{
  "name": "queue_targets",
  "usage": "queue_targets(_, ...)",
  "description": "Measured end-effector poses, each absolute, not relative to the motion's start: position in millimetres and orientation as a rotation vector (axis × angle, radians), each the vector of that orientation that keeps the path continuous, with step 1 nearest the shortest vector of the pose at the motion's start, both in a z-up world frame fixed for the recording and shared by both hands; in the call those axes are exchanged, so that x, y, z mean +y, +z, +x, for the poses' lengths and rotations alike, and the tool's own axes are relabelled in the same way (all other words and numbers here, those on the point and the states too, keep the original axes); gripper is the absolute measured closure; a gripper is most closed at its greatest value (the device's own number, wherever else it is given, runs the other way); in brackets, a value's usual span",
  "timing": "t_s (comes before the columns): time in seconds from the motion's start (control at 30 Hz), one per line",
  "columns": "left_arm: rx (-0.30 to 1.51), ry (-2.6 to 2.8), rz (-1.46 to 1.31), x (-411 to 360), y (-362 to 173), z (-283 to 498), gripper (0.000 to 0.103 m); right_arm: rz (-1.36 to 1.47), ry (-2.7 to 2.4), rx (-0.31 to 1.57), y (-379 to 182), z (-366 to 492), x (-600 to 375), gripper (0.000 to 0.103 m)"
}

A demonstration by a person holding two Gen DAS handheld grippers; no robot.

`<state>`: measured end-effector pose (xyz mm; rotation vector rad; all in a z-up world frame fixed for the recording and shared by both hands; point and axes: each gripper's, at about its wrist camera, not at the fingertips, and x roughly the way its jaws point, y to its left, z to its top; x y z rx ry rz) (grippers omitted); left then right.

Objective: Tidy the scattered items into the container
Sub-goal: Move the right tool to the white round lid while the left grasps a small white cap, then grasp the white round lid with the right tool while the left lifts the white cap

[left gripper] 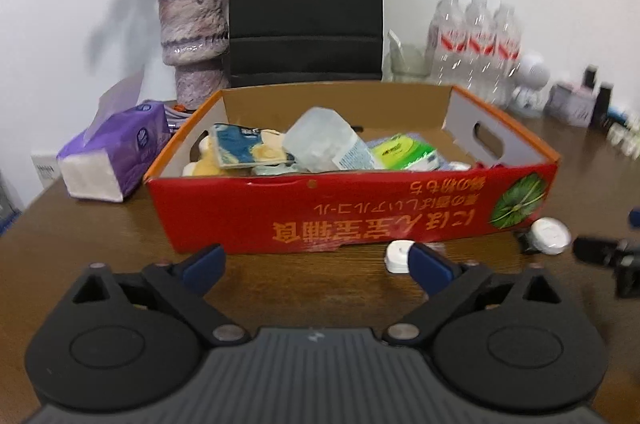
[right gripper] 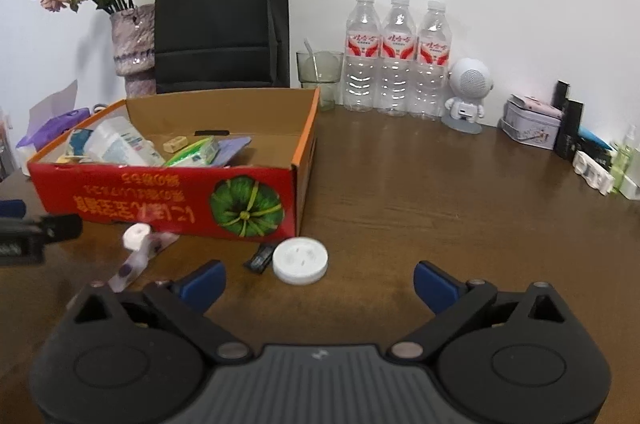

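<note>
A red cardboard box stands on the brown table, holding a clear plastic bottle, a green pack and other small items. In front of it lie a white round disc, a small black item and a white strap-like piece with a round end. My left gripper is open before the box's front wall, its right finger beside the white piece. Just short of the disc, my right gripper is open and holds nothing.
Behind the box stand a black paper bag, a vase of dried flowers, a glass and three water bottles. A purple tissue pack lies left of the box. A white astronaut figure, a tin and cosmetics line the right.
</note>
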<state>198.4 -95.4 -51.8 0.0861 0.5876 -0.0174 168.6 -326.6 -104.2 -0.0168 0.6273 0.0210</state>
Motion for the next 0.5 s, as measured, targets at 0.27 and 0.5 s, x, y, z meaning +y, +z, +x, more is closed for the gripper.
queue_targets(0.27,0.641,-0.051,0.090,-116.7,-67.9,224.2,0.027,0.068,0.028,0.663,-116.4,208.2,-327.6,0.013)
queue_targets(0.5,0.663,-0.125,0.062,-119.2,-71.4,232.2,0.035,0.038,0.019,0.662,-131.4,214.8,-327.1,0.014)
